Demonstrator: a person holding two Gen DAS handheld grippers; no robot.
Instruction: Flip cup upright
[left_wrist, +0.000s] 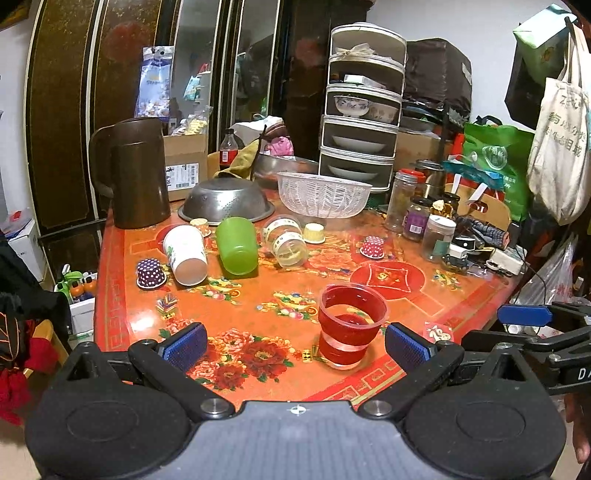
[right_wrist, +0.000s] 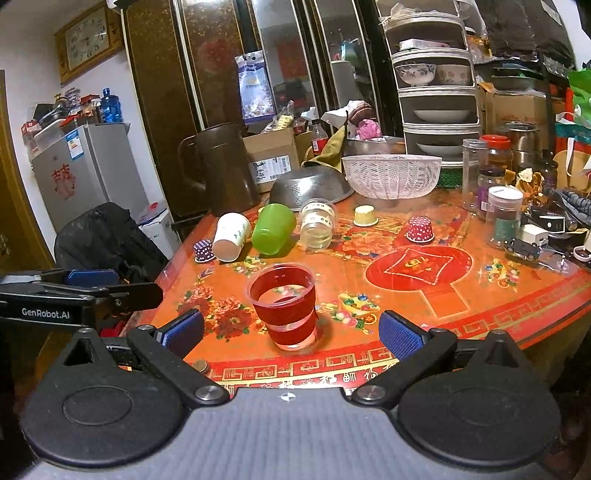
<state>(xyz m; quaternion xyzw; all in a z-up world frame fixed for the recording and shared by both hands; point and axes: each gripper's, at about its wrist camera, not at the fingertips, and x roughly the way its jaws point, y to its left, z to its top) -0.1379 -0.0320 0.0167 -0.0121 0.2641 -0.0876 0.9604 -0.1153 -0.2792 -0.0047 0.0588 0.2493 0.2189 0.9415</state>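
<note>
A clear cup with red bands (left_wrist: 350, 325) (right_wrist: 284, 306) stands upright on the red flowered table near its front edge. My left gripper (left_wrist: 295, 345) is open and empty, the cup just inside its right finger. My right gripper (right_wrist: 291, 332) is open and empty, the cup standing between its fingers without touching. Three cups lie on their sides farther back: a white paper cup (left_wrist: 185, 254) (right_wrist: 231, 236), a green cup (left_wrist: 236, 244) (right_wrist: 274, 228) and a clear cup with tape (left_wrist: 286, 242) (right_wrist: 317, 224).
A brown jug (left_wrist: 133, 171), an upturned steel colander (left_wrist: 227, 201) and a white basket (left_wrist: 323, 194) stand at the back. Jars (left_wrist: 417, 218) crowd the right side. Small baking cups (left_wrist: 150, 273) (left_wrist: 373, 246) dot the table. A stacked dish rack (left_wrist: 364, 110) stands behind.
</note>
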